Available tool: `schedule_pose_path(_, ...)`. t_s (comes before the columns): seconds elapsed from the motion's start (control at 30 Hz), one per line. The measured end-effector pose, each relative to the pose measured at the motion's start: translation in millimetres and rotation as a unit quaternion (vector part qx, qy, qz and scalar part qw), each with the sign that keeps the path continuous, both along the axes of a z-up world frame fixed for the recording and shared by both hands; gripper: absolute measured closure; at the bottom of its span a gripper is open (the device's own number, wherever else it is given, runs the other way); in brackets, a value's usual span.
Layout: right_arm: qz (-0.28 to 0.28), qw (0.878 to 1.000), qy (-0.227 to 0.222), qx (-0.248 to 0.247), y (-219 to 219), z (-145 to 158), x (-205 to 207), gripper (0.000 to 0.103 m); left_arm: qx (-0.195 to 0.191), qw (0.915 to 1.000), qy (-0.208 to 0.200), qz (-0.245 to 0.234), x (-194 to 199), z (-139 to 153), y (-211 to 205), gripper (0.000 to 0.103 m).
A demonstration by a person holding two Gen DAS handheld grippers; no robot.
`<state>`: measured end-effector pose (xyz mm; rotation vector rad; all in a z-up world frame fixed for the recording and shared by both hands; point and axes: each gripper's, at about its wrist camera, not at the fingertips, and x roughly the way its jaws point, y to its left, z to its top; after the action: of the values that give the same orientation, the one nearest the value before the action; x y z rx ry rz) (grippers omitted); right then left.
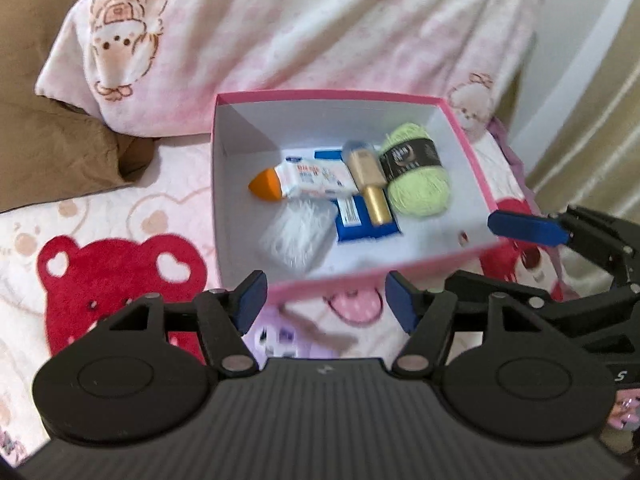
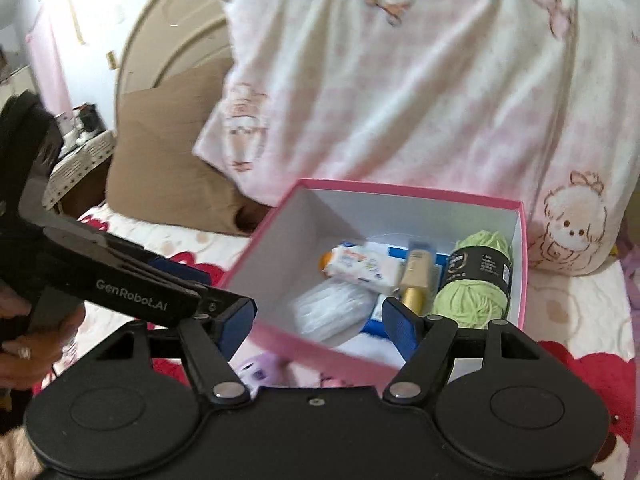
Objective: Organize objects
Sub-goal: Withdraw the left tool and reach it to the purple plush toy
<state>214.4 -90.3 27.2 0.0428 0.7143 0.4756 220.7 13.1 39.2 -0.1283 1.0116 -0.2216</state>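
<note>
One gold-capped bottle [image 1: 370, 184] in box [image 1: 472, 168], cap seemingly nearward.

Right gripper [image 2: 320, 322] at bottom centre, jaws apart, nothing between the pads, hanging over the near rim of the pink box [image 2: 276, 334]. Inside the box: green yarn ball [image 2: 472, 296], gold bottle [image 2: 416, 280], white packet [image 2: 360, 266], clear bag [image 2: 332, 314]. Left gripper [image 2: 236, 316] enters from the left edge.

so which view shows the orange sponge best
The left wrist view: the orange sponge lies in plain sight on the box floor beside the wipes pack. In the right wrist view only a sliver of it peeks out behind that pack.
</note>
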Motion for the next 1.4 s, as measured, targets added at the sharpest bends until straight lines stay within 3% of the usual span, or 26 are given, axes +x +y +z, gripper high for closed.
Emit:
schedule_pose_path(0.23,0.037,0.999,-0.011,-0.021,10.6,35.3,-59.6,0.023,-0.005,0.9997,-0.004,-0.022,-47.3,28.9,10.1,0.032)
schedule_pose_path(0.43,0.062,0.998,0.008,-0.026,24.2,34.1,-89.7,0.017,-0.022,0.9996,-0.008,-0.017,-74.7,24.6,26.6,0.029)
schedule_pose_path(0.7,0.087,0.995,0.015,-0.044,47.3,1.1,-98.1,0.016,-0.06,0.9981,0.008,-0.006,-83.8,-22.8,39.6,0.027)
schedule_pose_path(0.8,0.089,0.995,-0.002,-0.053,51.5,-10.7,-97.3,0.016,-0.074,0.997,0.023,0.004,-79.9,-45.1,42.6,0.027)
schedule_pose_path(1.17,0.112,0.99,-0.004,-0.085,70.8,-62.1,-72.2,0.016,-0.046,0.998,0.019,0.038,-75.0,-113.3,54.0,0.029)
schedule_pose_path(1.4,0.134,0.983,0.007,-0.127,96.0,-97.4,-40.9,0.016,-0.091,0.9929,0.016,0.075,-72.2,-147.7,67.8,0.032)
